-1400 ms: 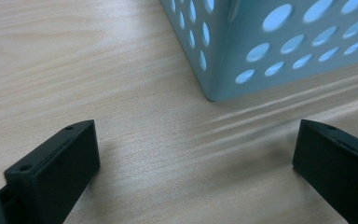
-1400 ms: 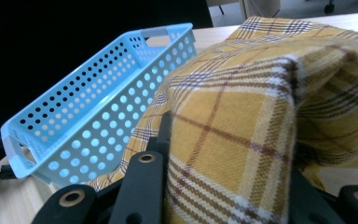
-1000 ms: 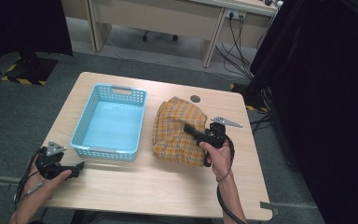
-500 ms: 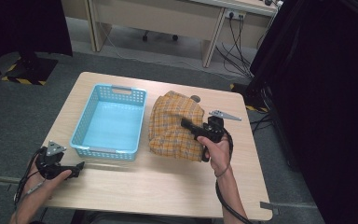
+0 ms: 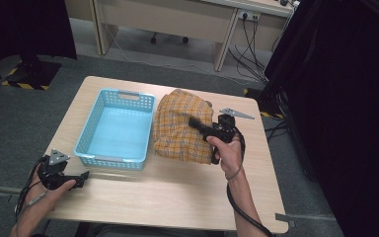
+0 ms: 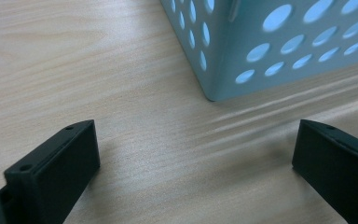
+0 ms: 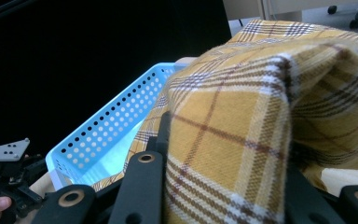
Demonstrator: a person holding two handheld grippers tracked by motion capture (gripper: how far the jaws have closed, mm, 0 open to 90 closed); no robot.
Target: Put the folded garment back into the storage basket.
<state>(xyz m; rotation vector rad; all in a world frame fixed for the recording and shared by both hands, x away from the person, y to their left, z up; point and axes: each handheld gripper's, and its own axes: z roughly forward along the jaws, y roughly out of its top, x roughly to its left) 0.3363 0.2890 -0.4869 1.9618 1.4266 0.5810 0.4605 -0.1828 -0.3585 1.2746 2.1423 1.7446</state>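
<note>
A yellow plaid cloth (image 5: 180,126) lies bunched on the wooden table (image 5: 177,197), against the right side of a light blue perforated basket (image 5: 116,161). My right gripper (image 5: 193,121) is shut on a raised fold of it, jaws pointing left toward the basket. In the right gripper view the cloth (image 7: 261,116) drapes over and between the jaws of the right gripper (image 7: 228,154), with the basket (image 7: 102,135) beyond. My left gripper (image 5: 81,177) rests open at the table's front left. The left gripper (image 6: 196,154) holds nothing, and the basket corner (image 6: 279,42) is just ahead.
A black curtain (image 5: 345,98) hangs close to the table's right side. A beige desk (image 5: 177,19) with trailing cables stands behind the table. The person's hand with the left gripper (image 7: 9,182) appears far off in the right gripper view.
My right gripper has moved left toward the basket, dragging the cloth's fold with it so the cloth bunches up against the basket. The left gripper has not moved.
</note>
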